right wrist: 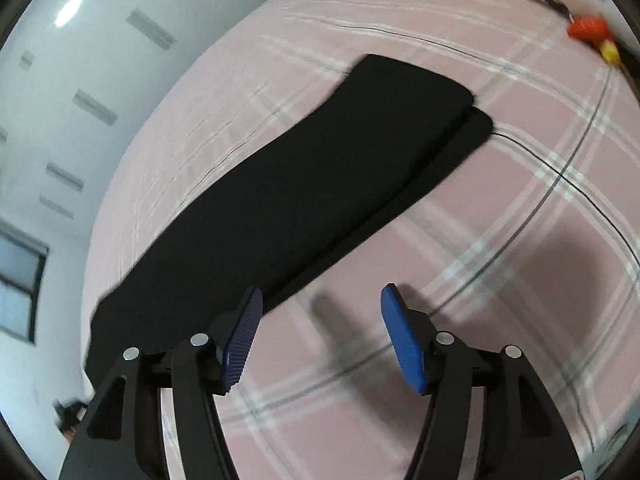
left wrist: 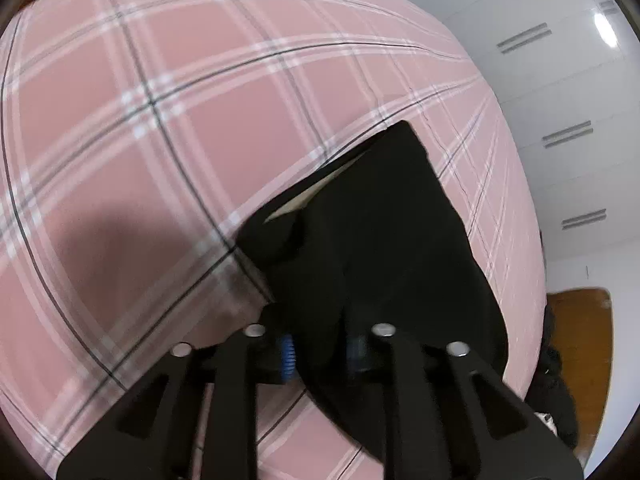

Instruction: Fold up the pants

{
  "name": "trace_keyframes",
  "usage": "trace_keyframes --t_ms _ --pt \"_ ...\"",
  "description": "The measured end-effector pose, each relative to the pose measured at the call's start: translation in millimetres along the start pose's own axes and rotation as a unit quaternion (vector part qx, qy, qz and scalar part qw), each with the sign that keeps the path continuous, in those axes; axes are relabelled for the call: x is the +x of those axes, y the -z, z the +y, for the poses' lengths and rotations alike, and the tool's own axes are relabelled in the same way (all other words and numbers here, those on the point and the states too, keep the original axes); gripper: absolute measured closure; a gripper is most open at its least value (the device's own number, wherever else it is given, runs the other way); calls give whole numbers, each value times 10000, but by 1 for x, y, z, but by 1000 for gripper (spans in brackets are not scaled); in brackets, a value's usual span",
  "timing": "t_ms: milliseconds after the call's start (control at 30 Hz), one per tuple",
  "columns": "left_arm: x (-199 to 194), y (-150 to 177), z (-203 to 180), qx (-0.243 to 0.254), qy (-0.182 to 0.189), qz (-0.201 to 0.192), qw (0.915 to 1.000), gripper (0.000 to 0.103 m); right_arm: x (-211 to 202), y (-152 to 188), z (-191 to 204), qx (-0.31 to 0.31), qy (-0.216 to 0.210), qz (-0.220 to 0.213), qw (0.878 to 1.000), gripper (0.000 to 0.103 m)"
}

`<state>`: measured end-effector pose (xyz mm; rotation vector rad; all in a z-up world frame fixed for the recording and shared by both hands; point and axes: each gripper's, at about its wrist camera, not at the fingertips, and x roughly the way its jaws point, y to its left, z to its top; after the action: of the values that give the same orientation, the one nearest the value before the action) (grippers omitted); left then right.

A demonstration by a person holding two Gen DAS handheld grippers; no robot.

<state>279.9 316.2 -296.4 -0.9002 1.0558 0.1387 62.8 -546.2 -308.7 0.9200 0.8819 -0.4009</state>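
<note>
Black pants [right wrist: 304, 184], pink plaid bedsheet [right wrist: 500, 240]

The black pants [left wrist: 380, 248] cover the left gripper [left wrist: 320, 352] fingertips, so can't tell if they're pinching. Orange thing [right wrist: 587, 29] at the bed's [right wrist: 500, 240] far edge is too blurry to identify.

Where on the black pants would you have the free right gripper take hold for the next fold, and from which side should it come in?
Probably at the leg ends, the far short edge of the black pants. Both legs lie stacked flat and lengthwise on the pink checked sheet, one hem just past the other. The right gripper stands open over bare sheet beside them, so come from that bare long side, low, pinching both layers.
</note>
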Motion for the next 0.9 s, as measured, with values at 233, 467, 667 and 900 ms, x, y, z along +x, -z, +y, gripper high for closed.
trace_keyframes --t_ms 233,467,667,900 --pt "7 3 -22 84 -151 -128 9998 90 20 -33 -4 348 -161 -358 9986 51" --pt "-54 -8 -50 253 -31 13 9997 92 -24 -54 25 40 -500 -383 9980 94" --pt "-107 -3 -63 756 -243 116 9968 92 -60 -44 36 -613 -354 -109 9974 94" --pt "-69 28 28 306 -981 567 9931 91 -23 -2 -47 -115 -304 667 9972 90"
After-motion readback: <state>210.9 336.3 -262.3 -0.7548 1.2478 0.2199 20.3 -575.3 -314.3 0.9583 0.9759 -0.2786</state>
